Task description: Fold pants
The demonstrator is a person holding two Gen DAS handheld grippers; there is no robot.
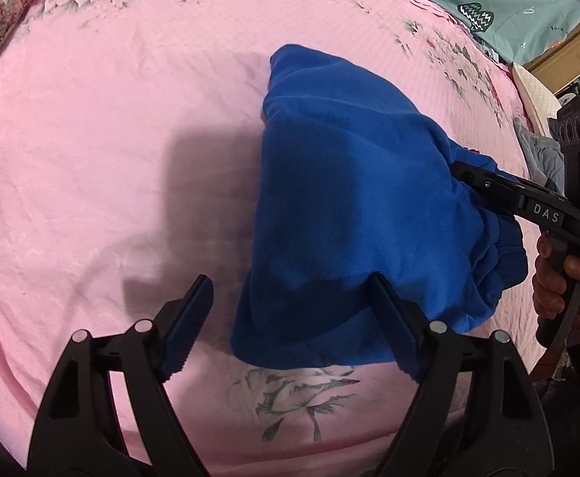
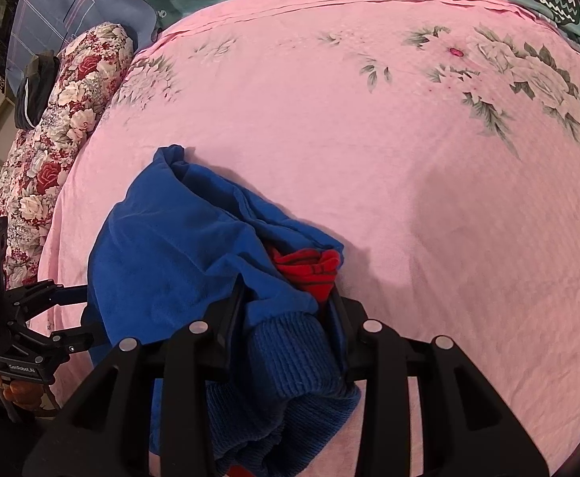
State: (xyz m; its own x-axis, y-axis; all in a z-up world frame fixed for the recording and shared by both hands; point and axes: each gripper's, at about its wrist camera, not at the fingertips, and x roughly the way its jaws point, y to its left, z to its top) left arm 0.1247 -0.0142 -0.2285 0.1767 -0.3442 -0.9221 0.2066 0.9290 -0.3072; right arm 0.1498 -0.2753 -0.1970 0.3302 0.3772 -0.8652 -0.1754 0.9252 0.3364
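Blue fleece pants (image 1: 349,198) lie bunched in a folded heap on the pink floral bedsheet (image 1: 111,139). My left gripper (image 1: 290,282) hovers open over the heap's near left corner. One finger is over the bare sheet and the other over the fabric, and neither pad presses on anything. My right gripper (image 2: 286,294) is shut on the pants' ribbed cuff (image 2: 290,353) at the heap's right end, and it reaches in from the right (image 1: 473,177) in the left wrist view. A red striped piece (image 2: 310,270) shows inside the pants' opening.
A floral bolster (image 2: 51,159) runs along the bed's left edge with a dark item (image 2: 35,87) on it. Teal bedding (image 1: 508,0) lies at the far end. A white pillow (image 1: 536,91) and grey cloth (image 1: 544,155) sit at the right edge.
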